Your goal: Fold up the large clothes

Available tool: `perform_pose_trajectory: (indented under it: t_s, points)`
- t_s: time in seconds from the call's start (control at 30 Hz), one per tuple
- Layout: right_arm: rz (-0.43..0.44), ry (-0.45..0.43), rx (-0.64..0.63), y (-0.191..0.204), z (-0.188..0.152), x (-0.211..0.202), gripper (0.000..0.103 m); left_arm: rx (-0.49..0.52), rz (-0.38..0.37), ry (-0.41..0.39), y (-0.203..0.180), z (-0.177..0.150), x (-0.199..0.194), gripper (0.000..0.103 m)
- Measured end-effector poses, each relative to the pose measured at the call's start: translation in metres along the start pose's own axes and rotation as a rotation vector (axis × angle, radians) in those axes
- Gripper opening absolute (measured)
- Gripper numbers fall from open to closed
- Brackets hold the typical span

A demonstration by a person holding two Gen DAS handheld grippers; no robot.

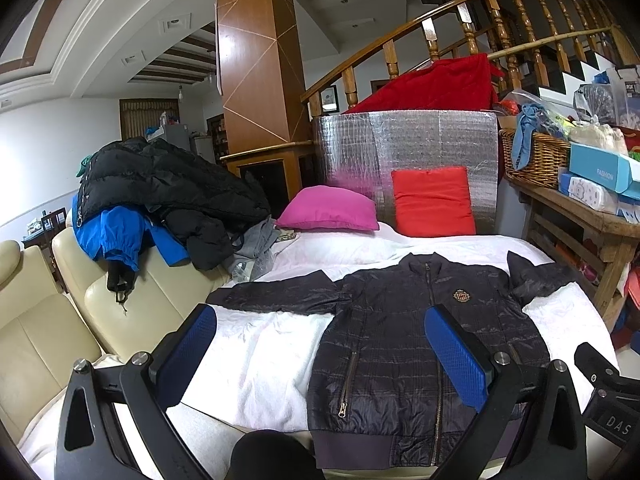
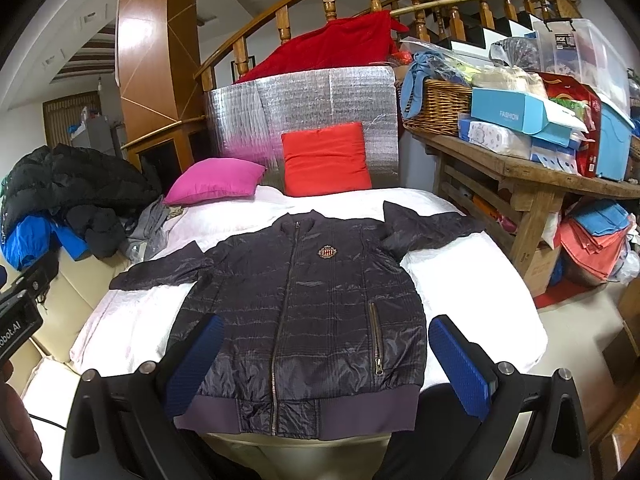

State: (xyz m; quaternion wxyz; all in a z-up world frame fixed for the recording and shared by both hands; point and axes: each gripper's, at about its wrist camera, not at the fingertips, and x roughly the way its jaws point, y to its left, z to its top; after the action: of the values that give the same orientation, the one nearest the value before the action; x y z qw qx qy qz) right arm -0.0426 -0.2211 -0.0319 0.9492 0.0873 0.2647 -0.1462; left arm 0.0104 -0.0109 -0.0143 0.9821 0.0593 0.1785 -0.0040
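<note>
jacket (image 2: 304, 304): flat on the bed (image 2: 480, 312), near edge
pillows (image 2: 326, 160): far end of bed
clothes pile (image 1: 160, 196): left, on sofa (image 1: 48, 320)
wooden table (image 2: 520, 168): right, bearing basket (image 2: 436, 106)

This is a lived-in home, an open living area. A wooden staircase banister (image 2: 288, 28) curves behind a white-covered bed (image 2: 480, 280), which carries pink (image 2: 214, 182) and red (image 2: 326, 160) cushions at its far end. Left of the bed, coats (image 1: 160, 184) pile on cream leather seats (image 1: 48, 336); right of it, a wooden counter (image 2: 520, 168) holds a wicker basket (image 2: 436, 108) and boxes (image 2: 516, 114).
</note>
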Motion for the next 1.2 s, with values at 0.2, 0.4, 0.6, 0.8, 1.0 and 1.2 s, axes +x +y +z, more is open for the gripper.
perform_pose_trajectory:
  t_s: [0.2, 0.4, 0.6, 0.8, 1.0, 1.2]
  points:
    - [-0.001, 0.003, -0.004, 0.001, 0.000, 0.000, 0.103, 0.009, -0.005, 0.011, -0.003, -0.002, 0.003, 0.103]
    - [-0.001, 0.006, -0.002, -0.001, 0.000, 0.002, 0.103, 0.017, -0.011, 0.013, -0.005, -0.003, 0.004, 0.103]
    - [-0.004, 0.013, -0.004, -0.003, -0.001, 0.006, 0.103, 0.022, -0.015, 0.025, -0.009, -0.004, 0.010, 0.103]
    - [-0.023, 0.029, -0.010, -0.007, 0.003, 0.019, 0.103, 0.026, -0.040, 0.059, -0.020, -0.002, 0.034, 0.103]
    - [0.010, 0.049, 0.037, -0.043, 0.026, 0.067, 0.103, 0.069, -0.076, 0.193, -0.047, -0.008, 0.132, 0.103]
    - [0.085, 0.119, 0.214, -0.142, 0.057, 0.171, 0.103, 0.130, -0.031, 0.453, -0.077, -0.055, 0.272, 0.103]
